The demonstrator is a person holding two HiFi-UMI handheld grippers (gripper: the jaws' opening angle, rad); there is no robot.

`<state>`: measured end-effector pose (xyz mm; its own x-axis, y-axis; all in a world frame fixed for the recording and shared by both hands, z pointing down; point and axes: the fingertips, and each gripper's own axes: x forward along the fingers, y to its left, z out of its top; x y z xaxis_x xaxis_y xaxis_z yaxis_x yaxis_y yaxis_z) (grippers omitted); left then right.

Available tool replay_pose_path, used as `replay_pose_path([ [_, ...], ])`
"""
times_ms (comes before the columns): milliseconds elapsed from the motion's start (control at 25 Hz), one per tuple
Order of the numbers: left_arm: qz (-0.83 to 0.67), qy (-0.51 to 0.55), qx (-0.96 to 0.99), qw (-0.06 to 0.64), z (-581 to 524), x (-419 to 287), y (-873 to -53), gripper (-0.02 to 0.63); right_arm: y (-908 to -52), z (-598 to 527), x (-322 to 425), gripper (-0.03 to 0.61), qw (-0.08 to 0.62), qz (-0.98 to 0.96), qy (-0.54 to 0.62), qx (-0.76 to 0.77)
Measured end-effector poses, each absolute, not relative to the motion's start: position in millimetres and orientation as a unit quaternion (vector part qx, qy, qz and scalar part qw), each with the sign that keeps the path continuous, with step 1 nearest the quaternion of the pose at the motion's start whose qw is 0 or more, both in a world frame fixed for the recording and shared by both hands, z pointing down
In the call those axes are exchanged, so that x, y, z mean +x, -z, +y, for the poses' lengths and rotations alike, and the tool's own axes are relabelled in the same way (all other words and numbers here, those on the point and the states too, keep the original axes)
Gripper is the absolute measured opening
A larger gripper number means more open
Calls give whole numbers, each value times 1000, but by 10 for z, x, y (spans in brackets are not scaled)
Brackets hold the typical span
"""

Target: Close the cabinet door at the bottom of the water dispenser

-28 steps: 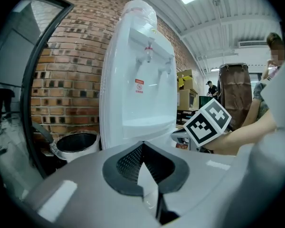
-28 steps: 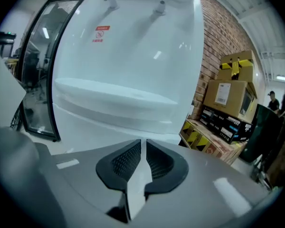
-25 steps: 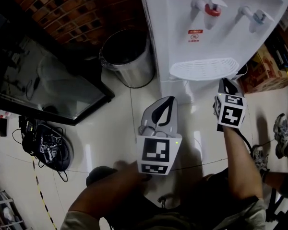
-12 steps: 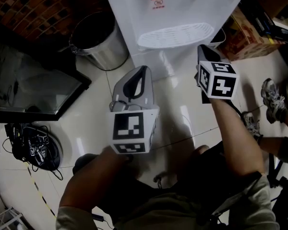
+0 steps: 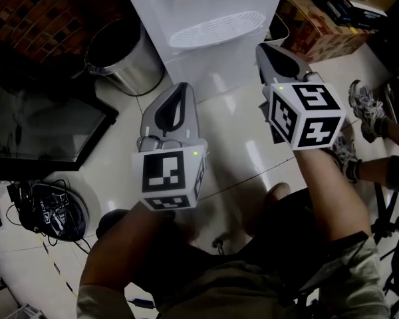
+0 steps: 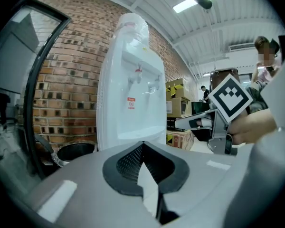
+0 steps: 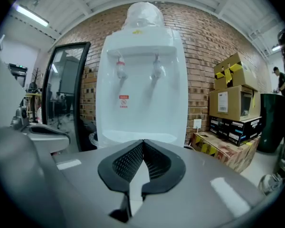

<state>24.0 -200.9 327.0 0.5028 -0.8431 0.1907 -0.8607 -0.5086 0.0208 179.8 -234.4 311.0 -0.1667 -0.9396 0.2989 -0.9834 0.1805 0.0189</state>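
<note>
The white water dispenser (image 5: 213, 58) stands at the top of the head view, its drip tray (image 5: 216, 28) showing above its plain lower front. Whether the bottom cabinet door stands open I cannot tell. My left gripper (image 5: 179, 88) is shut on nothing and points at the dispenser from the floor side, short of it. The right gripper (image 5: 263, 48) is also shut and empty, its tip beside the dispenser's right lower edge. In the left gripper view the dispenser (image 6: 130, 94) rises beyond the shut left gripper (image 6: 142, 148). The right gripper view faces the dispenser (image 7: 141, 89) square on over the right gripper (image 7: 143, 145).
A steel bin (image 5: 120, 58) stands left of the dispenser. A black-framed glass panel (image 5: 33, 125) leans at far left, with a coil of cables (image 5: 53, 211) below it. Cardboard boxes (image 5: 319, 32) sit at the right, and another person's shoe (image 5: 366, 108) is nearby.
The dispenser has slid up and left in the head view, its taps now out of frame. Both grippers look larger, nearer the camera, and stay shut.
</note>
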Motion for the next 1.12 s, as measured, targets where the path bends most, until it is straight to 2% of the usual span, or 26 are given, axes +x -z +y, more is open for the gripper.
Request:
replay_pose_path([
  [600,-479,-45,875,54,-1223,-160,-2702,0,-2336,-1296,1271,0,47,-799,-52,597],
  [760,-485,-54,872,34,-1036,-287,-2630,0,-2238,-1003,1107,0,26,-810,-54,584],
  [1120,-468,-61,881,36,-664,-246,-2647,0,-2270,-618,921,0,45,-821,-48,567],
])
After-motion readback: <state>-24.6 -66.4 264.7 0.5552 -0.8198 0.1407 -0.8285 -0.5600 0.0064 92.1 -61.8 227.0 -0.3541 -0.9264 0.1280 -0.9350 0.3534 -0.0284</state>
